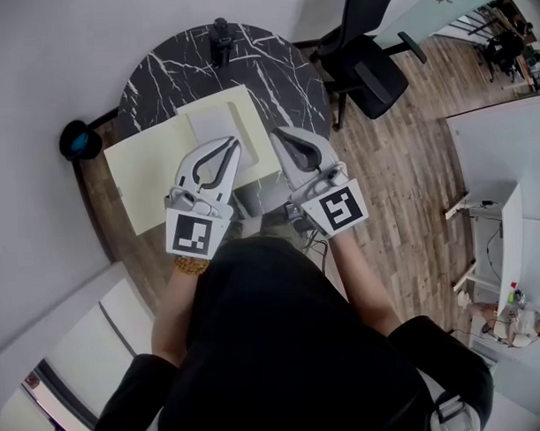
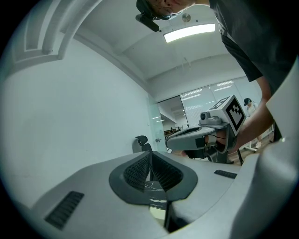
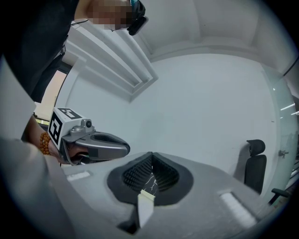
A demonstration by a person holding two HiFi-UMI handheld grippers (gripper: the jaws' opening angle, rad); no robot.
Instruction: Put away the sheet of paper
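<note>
A pale grey sheet of paper (image 1: pixel 212 128) lies on an open pale yellow folder (image 1: pixel 145 170) on the round black marble table (image 1: pixel 278 77). My left gripper (image 1: pixel 233 145) reaches level over the sheet's right edge. Its jaws are closed, pads (image 2: pixel 140 170) meeting on what looks like that thin edge. My right gripper (image 1: pixel 279 134) is just to the right, at the folder's right edge. It is shut on a cream strip (image 3: pixel 145 205) of the folder, seen edge-on between its pads. Each gripper shows in the other's view, the right (image 2: pixel 196 135) and the left (image 3: pixel 96 144).
A black office chair (image 1: pixel 364 65) stands right of the table on the wood floor. A small black device (image 1: pixel 220 40) sits at the table's far edge. A dark round object (image 1: pixel 77 139) sits by the wall at the left. White desks (image 1: pixel 502 158) stand far right.
</note>
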